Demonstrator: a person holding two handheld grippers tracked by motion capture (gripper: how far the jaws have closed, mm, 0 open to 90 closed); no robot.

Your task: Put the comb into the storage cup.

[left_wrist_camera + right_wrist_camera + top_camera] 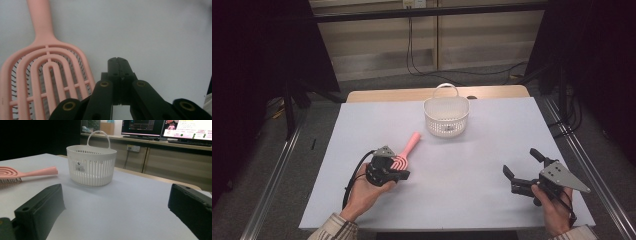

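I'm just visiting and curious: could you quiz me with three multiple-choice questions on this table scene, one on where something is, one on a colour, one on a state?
1. Where does the hairbrush lie?
A. inside the basket
B. on the table beside the left gripper
C. on the floor

2. What colour is the basket?
A. white
B. pink
C. black

3. How do the right gripper's jaws stand?
A. shut on the hairbrush
B. shut on nothing
C. open

Answers: 1 B, it rests on the table next to the left gripper. 2 A, its slatted wall and handle are white. 3 C, its jaws stand wide apart with nothing between.
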